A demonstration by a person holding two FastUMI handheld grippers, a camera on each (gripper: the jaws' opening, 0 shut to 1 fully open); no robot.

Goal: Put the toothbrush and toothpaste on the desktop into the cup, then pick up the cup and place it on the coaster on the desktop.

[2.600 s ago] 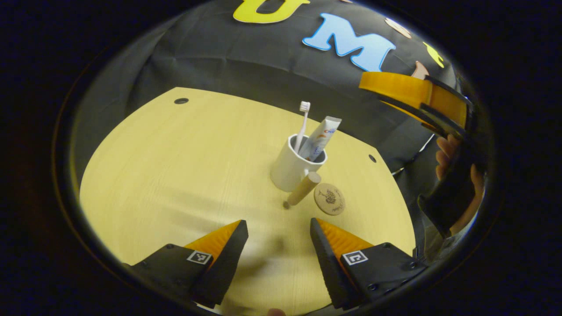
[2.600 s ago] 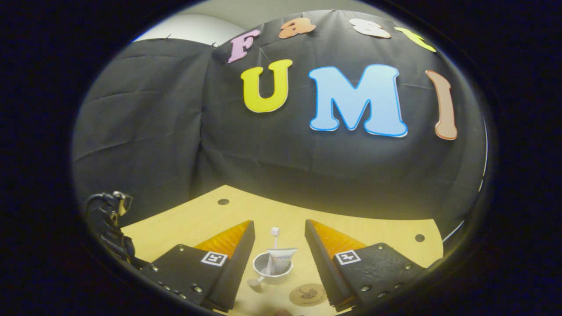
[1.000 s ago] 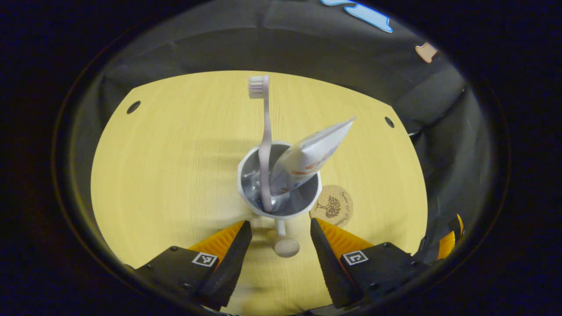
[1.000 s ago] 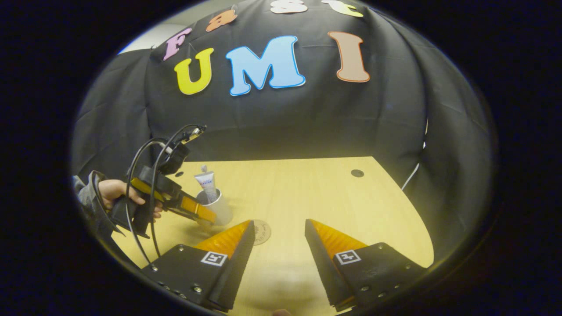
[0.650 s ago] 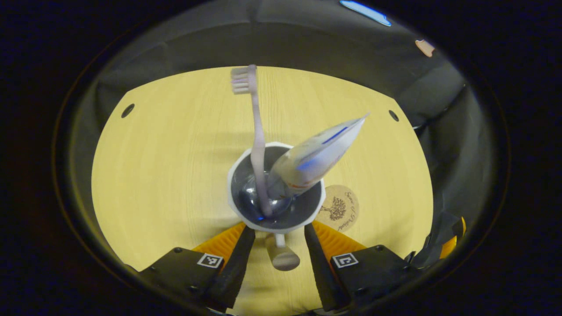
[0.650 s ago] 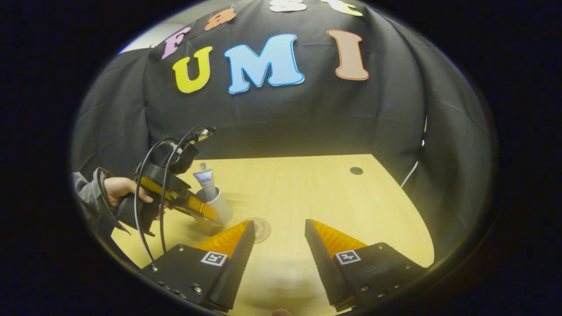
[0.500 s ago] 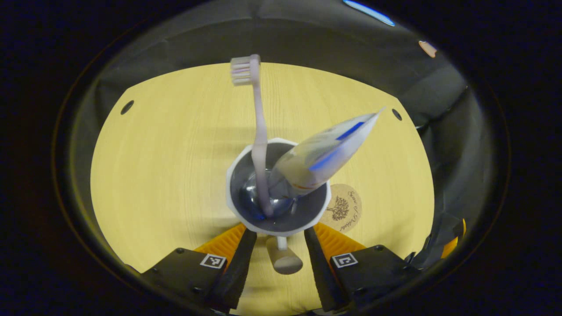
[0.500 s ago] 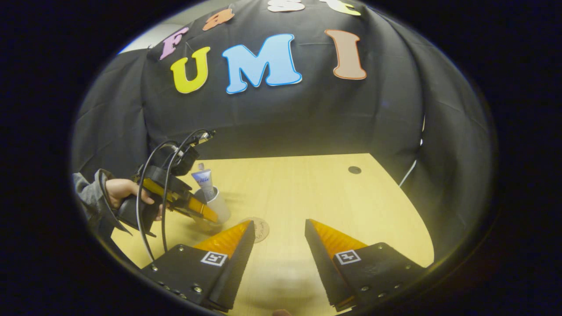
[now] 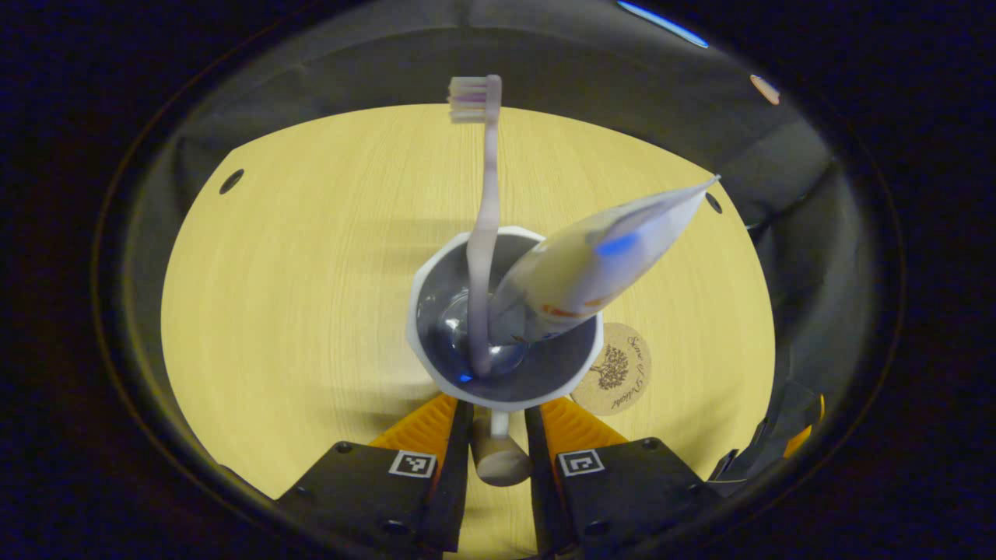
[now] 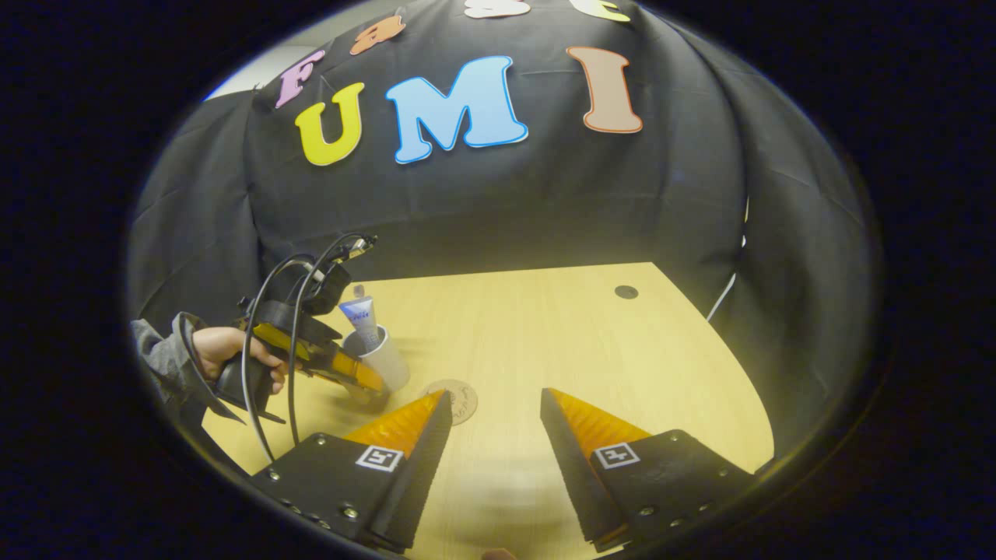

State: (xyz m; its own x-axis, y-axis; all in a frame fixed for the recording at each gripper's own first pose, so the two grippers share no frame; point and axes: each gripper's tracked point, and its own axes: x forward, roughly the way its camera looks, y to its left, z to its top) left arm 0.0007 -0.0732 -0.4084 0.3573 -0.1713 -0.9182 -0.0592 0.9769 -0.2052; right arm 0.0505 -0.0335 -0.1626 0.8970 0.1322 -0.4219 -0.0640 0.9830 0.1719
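Cup (image 9: 506,365) – toothbrush (image 9: 484,233) and toothpaste (image 9: 591,264) inside, handle (image 9: 498,455) clamped by your left gripper (image 9: 498,459); coaster (image 9: 615,369) just right. Right gripper (image 10: 490,435) open, farther off.

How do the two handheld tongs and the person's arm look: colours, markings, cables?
The left tongs and right tongs have black wedge-shaped bodies, each side bearing a square black-and-white marker. Black cables loop over the left tongs. A grey sleeve covers the wrist.
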